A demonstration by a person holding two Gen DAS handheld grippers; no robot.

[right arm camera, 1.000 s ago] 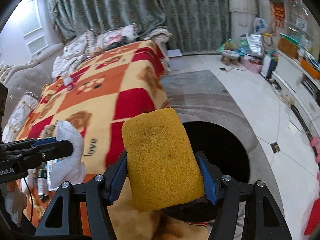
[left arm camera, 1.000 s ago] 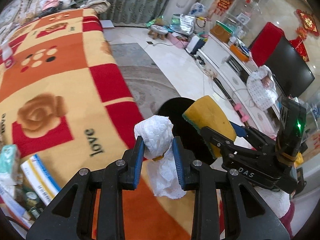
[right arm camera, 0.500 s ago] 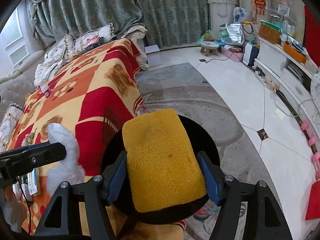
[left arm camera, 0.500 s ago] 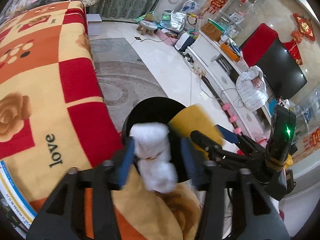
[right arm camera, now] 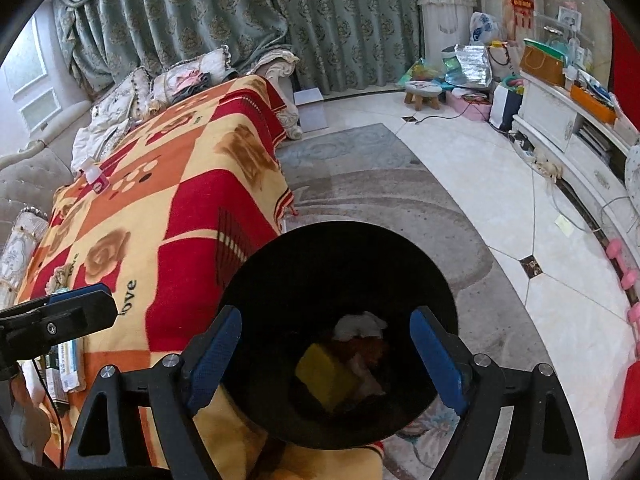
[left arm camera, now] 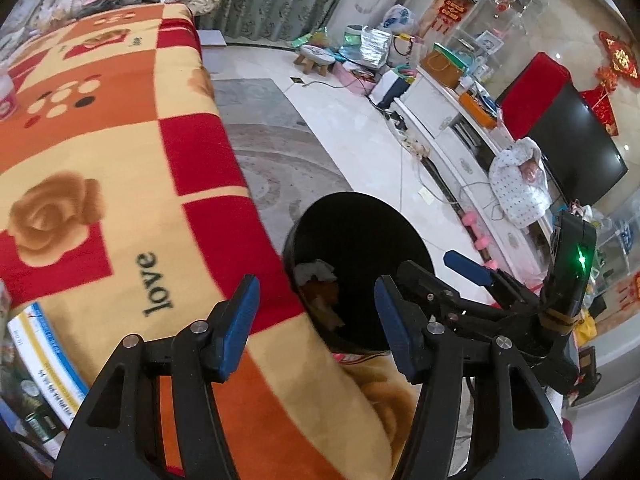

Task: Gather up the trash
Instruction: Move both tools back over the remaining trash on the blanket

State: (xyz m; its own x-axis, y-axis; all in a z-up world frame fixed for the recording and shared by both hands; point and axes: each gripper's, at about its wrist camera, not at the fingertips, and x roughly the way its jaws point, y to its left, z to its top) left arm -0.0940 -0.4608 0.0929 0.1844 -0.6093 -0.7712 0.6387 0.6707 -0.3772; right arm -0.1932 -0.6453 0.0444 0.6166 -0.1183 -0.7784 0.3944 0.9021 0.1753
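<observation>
A black round trash bin stands on the floor beside the blanket-covered table; it also shows in the left wrist view. Inside it lie a yellow sponge and a white crumpled tissue, the tissue also showing in the left wrist view. My right gripper is open and empty directly above the bin mouth. My left gripper is open and empty over the bin's near rim and the blanket edge. The right gripper shows in the left wrist view.
A red, orange and yellow blanket covers the table at the left. Boxes and packets lie at its near left edge. A small pink-labelled bottle stands further back. A white TV cabinet lines the right wall. A grey rug covers the floor.
Both grippers opened over the bin. The tissue fell out of the left gripper and the sponge out of the right gripper; both now lie inside the bin.
</observation>
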